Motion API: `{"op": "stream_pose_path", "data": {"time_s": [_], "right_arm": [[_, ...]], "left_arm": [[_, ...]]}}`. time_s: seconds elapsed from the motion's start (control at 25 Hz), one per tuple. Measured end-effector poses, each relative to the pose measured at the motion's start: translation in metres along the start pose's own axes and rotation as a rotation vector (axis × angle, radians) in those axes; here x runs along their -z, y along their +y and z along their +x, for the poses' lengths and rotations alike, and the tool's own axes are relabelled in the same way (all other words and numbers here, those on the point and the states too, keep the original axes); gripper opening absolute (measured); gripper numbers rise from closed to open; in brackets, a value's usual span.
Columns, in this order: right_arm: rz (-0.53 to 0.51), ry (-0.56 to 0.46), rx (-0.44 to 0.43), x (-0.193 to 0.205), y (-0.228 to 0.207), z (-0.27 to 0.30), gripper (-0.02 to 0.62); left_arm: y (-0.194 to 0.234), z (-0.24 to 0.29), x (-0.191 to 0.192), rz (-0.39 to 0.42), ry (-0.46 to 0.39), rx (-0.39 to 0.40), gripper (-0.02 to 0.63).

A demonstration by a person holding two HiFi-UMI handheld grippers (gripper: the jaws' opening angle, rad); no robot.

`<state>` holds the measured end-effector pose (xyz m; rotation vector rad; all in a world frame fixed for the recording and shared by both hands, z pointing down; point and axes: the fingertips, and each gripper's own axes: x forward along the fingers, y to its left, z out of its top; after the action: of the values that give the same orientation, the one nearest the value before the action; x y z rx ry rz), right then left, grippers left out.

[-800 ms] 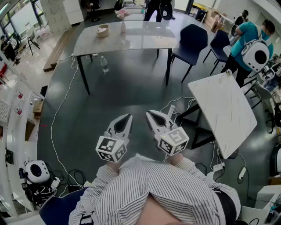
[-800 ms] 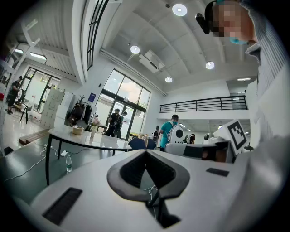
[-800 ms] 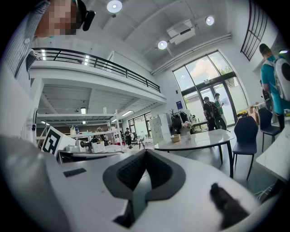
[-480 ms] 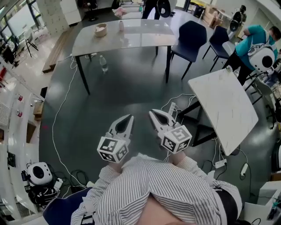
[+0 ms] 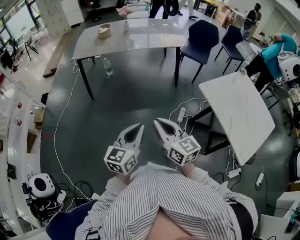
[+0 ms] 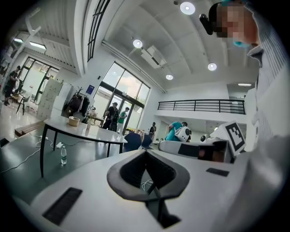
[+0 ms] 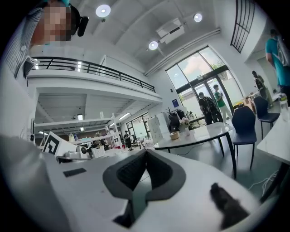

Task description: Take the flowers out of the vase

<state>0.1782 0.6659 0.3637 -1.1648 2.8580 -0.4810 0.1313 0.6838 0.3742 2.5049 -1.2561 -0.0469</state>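
Left gripper (image 5: 136, 130) and right gripper (image 5: 159, 125), held side by side just in front of the person's striped shirt (image 5: 168, 201) and roughly level. Both pairs of jaws are pressed together with nothing between them. Beneath them is bare dark floor. Well ahead stands the long table (image 5: 140, 41). Toward its far end the vase (image 5: 125, 26) stands upright near a bowl (image 5: 104, 31), and the flowers (image 5: 123, 11) appear to rise from its mouth, though the stems are too small to make out. A bottle (image 5: 108, 66) stands on the floor by the table, and a chair (image 5: 202, 35) sits at its right. The step in hand is judged to be the approach, with the vase not yet in reach. To do it well, walk to the vase end clear of the bottle and part one gripper's jaws on arrival. Then steady the vase with the other gripper, take the stems just above the rim and lift straight up so the vase does not tip.
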Motion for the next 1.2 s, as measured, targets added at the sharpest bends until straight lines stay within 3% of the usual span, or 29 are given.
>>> {"op": "stream_pose_path", "data": {"time_s": [0.24,0.6,1.0,1.2], "right_arm": [[-0.013,0.060,-0.072,0.014,0.001,-0.003,0.014],[0.000,0.096,-0.078,0.028,-0.017,-0.034,0.014],[0.033,0.095,-0.045,0.030,-0.043,-0.010,0.015],[0.013,0.062,-0.029,0.011,-0.068,0.036,0.015]], "left_arm": [[-0.006,0.014,-0.001,0.012,-0.033,-0.028,0.012],[-0.037,0.027,0.030,-0.029,-0.006,-0.048,0.012],[-0.012,0.048,0.034,-0.025,0.037,-0.053,0.012],[0.028,0.079,0.013,-0.007,0.029,-0.023,0.012]]}}
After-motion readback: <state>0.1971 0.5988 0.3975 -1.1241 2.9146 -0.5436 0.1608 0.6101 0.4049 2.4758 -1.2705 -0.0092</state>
